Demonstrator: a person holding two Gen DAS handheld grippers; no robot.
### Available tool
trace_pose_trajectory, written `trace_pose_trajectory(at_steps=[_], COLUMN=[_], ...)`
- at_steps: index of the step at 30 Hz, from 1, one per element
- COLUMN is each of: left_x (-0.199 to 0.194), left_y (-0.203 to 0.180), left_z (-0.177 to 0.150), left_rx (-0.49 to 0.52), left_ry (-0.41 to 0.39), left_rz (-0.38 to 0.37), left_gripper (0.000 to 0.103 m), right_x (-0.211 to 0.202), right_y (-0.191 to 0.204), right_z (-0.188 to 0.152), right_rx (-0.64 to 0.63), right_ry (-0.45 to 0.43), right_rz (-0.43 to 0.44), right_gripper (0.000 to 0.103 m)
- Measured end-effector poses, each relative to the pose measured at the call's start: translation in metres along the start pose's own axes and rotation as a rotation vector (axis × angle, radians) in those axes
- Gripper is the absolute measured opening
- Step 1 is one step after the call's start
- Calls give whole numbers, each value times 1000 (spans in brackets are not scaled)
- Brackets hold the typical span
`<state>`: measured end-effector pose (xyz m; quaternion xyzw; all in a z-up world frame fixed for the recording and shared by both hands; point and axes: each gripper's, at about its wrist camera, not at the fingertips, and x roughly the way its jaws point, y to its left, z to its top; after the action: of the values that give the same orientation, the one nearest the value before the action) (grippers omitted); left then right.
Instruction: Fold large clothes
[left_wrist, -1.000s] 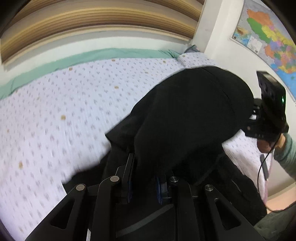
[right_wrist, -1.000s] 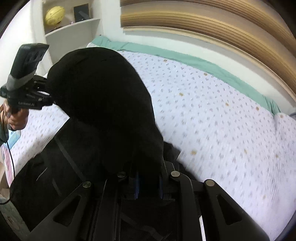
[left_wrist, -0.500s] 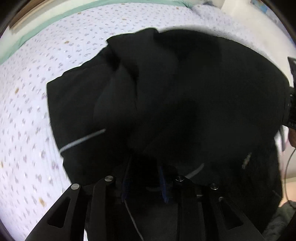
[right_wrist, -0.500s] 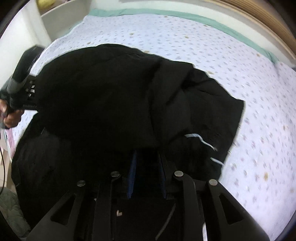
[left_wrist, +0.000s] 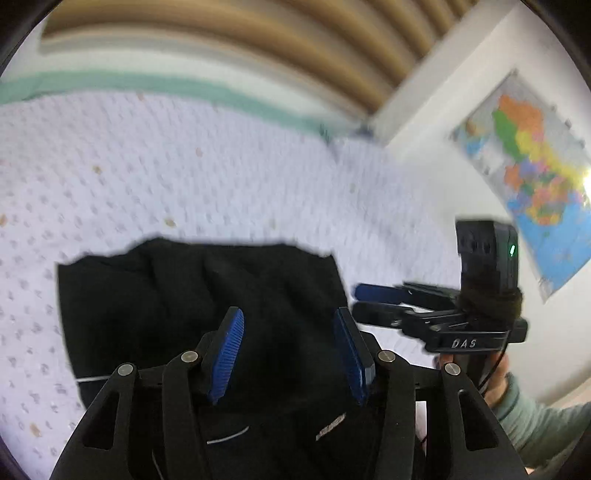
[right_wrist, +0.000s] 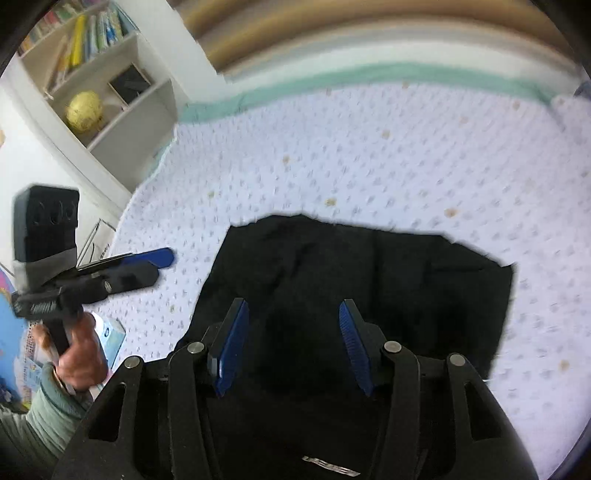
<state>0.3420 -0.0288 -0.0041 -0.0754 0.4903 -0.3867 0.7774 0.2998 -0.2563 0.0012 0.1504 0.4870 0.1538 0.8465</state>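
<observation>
The black garment (left_wrist: 207, 295) lies folded on the bed (left_wrist: 184, 177), spread over a white sheet with a small dotted print, its far edge toward a green band along the wall side. White print shows on its near part in both wrist views, too small and skewed to read, along with thin white lines on the fabric. The left gripper (left_wrist: 290, 354) hangs over the garment with its blue ribbed pads apart; its jaws are opening and nothing is pinched between them, the cloth lying below. The right gripper (right_wrist: 293, 343) likewise stands released above the dark cloth, jaws opening, with no fabric caught between the pads. In the left wrist view the right gripper appears at the side, held by a hand (left_wrist: 495, 373) in a pale green sleeve, and its body bears the white letters "DAS". A coloured map (left_wrist: 535, 173) hangs on the wall. The right wrist view shows a white bookshelf (right_wrist: 110, 85) with books and a yellow ball (right_wrist: 84, 110).
</observation>
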Motion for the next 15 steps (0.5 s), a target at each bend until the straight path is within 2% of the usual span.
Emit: trace_pose_trajectory(at_steps=[2,4,5,6,7,9,11,13,15], left_x=[38,65,77,91,105,119,119,109,90], left_y=[7,15,25,37,45,54,46,33,24], left_z=[-22,-52,-67,-80,-90,-98,-92,-92,-87], left_rx=[6,-26,-47,-76,-102,-129,-80,-40,-30], left_ry=[138,197,220,254,279,266,250,234,205], left_rz=[36,69,129,175,184,196,235,248,230], left_gripper=[52,52,52,52,52,52,52,52,52], right_x=[39,69,92,109,123,138,137,135,118], right_y=[2,-3,-11,-21,-32,-44,-43,-41,-32], right_z=[-15,-44,-59,-77,-87,-101,-105,-108,-110], right_rx=[11,12,24,51,90,130,139,134,91], right_ry=[87,153,216,260,285,276,248,235,209], right_rz=[-19,-60,-87,-93,-79,-79,-90,-96,-101], right_gripper=[54,54,54,54,54,51,51,51,51])
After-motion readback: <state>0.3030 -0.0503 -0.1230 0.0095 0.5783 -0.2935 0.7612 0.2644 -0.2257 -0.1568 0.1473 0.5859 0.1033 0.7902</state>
